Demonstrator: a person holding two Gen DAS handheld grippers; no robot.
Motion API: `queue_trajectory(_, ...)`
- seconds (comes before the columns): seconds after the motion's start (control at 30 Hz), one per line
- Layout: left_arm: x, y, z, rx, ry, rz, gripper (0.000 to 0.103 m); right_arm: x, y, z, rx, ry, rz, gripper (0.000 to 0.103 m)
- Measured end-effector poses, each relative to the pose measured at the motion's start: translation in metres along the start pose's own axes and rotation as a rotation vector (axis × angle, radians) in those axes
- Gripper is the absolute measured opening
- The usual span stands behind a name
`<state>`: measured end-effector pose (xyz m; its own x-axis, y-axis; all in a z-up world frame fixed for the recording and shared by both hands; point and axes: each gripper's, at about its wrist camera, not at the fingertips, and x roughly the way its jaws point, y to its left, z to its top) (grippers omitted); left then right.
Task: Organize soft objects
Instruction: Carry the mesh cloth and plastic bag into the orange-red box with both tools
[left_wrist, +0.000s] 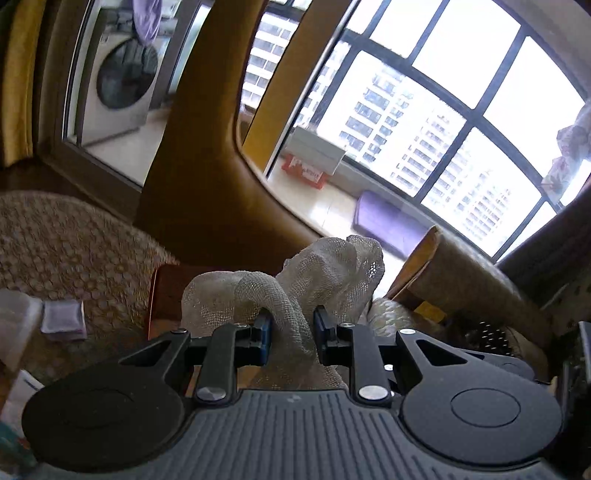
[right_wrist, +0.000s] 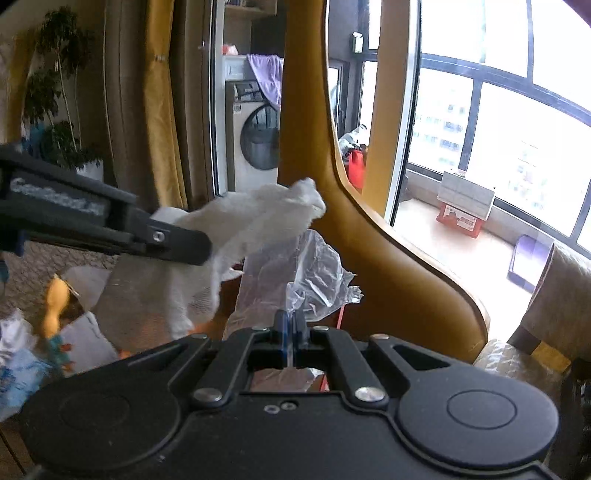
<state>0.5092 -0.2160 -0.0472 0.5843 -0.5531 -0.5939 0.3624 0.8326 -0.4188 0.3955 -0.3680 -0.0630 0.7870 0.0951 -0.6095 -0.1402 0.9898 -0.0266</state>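
My left gripper (left_wrist: 291, 334) is shut on a white mesh cloth (left_wrist: 325, 273), which bunches up above and between the blue pads. The cloth also shows in the right wrist view (right_wrist: 255, 221), held up in the air by the left gripper's black fingers (right_wrist: 177, 245). My right gripper (right_wrist: 290, 332) is shut on a clear plastic bag (right_wrist: 295, 273), which stands crumpled just below and right of the cloth. Both are lifted in front of a mustard chair back (right_wrist: 369, 240).
A woven round mat (left_wrist: 66, 251) with a small purple pad (left_wrist: 62, 319) lies at the left. A clutter of cloths and a yellow toy (right_wrist: 55, 306) sits low left. A beige cushion (left_wrist: 472, 277) and windows are to the right. A washing machine (right_wrist: 255, 147) stands behind.
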Motion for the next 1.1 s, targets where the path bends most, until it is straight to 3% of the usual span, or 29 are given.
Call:
queue_trajectory(0.23,0.042,0.011,-0.011,0.029,0.073,0.074,0.023,0.035,0.005,-0.007,-0.044,0.064,0.008,0.002)
queue_trajectory(0.47,0.066,0.007,-0.022,0.154,0.142,0.171,0.023,0.064,0.007,-0.015,-0.059,0.120,0.048,0.002)
queue_trajectory(0.77,0.080,-0.002,-0.028,0.247,0.196,0.217,0.023,0.067,0.009,-0.012,-0.092,0.179,0.099,0.002)
queue_trajectory(1.03,0.083,-0.004,-0.028,0.251,0.198,0.228,0.024,0.066,0.012,-0.017,-0.156,0.212,0.125,0.003)
queue_trajectory(1.1,0.082,-0.004,-0.027,0.248,0.190,0.226,0.034,0.066,0.012,-0.017,-0.167,0.222,0.118,0.003)
